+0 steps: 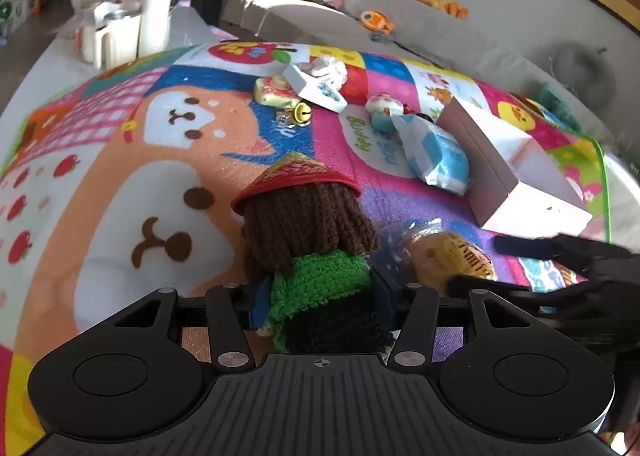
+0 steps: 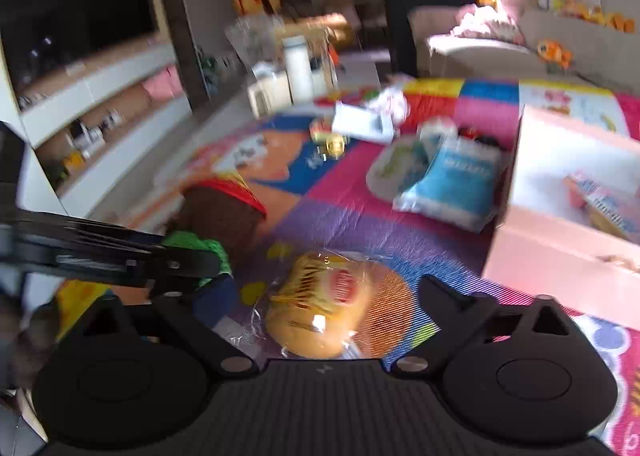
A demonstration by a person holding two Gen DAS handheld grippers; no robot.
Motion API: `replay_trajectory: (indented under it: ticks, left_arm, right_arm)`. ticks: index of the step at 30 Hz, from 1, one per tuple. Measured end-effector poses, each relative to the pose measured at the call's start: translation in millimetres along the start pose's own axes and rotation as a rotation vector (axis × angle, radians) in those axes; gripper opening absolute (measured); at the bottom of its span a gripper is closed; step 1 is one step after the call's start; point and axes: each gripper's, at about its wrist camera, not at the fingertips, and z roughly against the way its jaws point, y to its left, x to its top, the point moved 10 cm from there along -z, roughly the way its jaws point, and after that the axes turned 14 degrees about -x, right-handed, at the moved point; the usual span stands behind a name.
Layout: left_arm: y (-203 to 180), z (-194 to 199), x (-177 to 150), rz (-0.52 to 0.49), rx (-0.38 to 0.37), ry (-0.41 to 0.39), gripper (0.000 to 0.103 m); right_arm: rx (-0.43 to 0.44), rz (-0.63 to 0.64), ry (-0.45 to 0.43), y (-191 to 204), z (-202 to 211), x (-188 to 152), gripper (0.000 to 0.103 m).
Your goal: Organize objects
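A crochet doll (image 1: 312, 240) with a red hat, brown hair and a green scarf stands upright on the colourful play mat (image 1: 120, 175). My left gripper (image 1: 320, 296) is shut on its body, blue pads pressed against both sides. Right beside it lies a plastic-wrapped yellow bun (image 1: 444, 256). In the right wrist view the bun (image 2: 324, 304) lies between the wide-spread fingers of my right gripper (image 2: 296, 288), and neither pad touches it. The doll (image 2: 224, 215) shows at the left of that blurred view, with the left gripper's finger (image 2: 180, 260) on it.
A pink-and-white open box (image 1: 516, 159) sits to the right, holding a packet (image 2: 604, 203). A blue tissue pack (image 1: 436, 155), a small white box (image 1: 316, 87), a gold bell (image 1: 300, 111) and a toy camera (image 1: 276, 93) lie farther back. A white bottle (image 1: 156, 15) and a sofa (image 1: 304, 15) stand beyond the mat.
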Motion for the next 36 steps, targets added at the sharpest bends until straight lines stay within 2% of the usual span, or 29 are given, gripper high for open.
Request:
replay_trajectory:
  ticks: [1,2,3,7,11,14,20,22,24,25,26,27,31,34,36]
  left_arm:
    - [0,0,0,-0.003,0.006,0.000,0.056]
    - [-1,-1,0,-0.009,0.013,0.001,0.056]
    - [-3,-1,0,-0.018,0.024,0.002,0.056]
    - [-10,-1,-4,-0.048,0.043,0.011,0.056]
    - [-26,0,-15,-0.062,0.005,0.036,0.055]
    - [-50,-1,-29,-0.105,-0.051,0.071,0.055]
    - [-117,-8,-50,-0.158,-0.238,0.144,0.054]
    - [-136,-10,-39,-0.176,-0.274,0.129,0.053]
    - [-159,-15,-15,-0.204,-0.302,0.098,0.046]
    - [-169,-20,-3,-0.220,-0.310,0.081,0.031]
    - [-180,-26,12,-0.240,-0.313,0.055,0.001]
    - [-192,-34,31,-0.259,-0.323,0.020,0.006]
    - [-223,-62,84,-0.255,-0.350,-0.064,0.006]
    - [-230,-67,87,-0.220,-0.396,-0.047,0.009]
    - [-227,-65,72,-0.248,-0.378,-0.028,0.010]
  right_arm:
    - [-0.011,0.003,0.035,2,-9,-3,0.081]
    - [-0.001,0.001,0.078,5,-16,-8,0.069]
    - [0.013,-0.010,0.112,6,-18,-12,0.064]
    - [0.008,0.023,0.116,1,8,-21,0.061]
    - [-0.034,0.042,0.106,-23,47,-36,0.061]
    - [-0.078,0.022,0.078,-50,77,-43,0.061]
    - [-0.212,-0.048,-0.019,-106,125,-51,0.061]
    - [-0.252,-0.079,-0.067,-124,138,-50,0.061]
    - [-0.283,-0.106,-0.115,-140,148,-46,0.061]
    - [-0.298,-0.118,-0.140,-146,150,-42,0.061]
    - [-0.310,-0.127,-0.162,-153,152,-39,0.061]
    - [-0.318,-0.140,-0.182,-158,152,-37,0.061]
    - [-0.317,-0.196,-0.214,-174,151,-33,0.061]
    - [-0.289,-0.222,-0.197,-182,144,-39,0.061]
    - [-0.301,-0.221,-0.186,-190,141,-48,0.061]
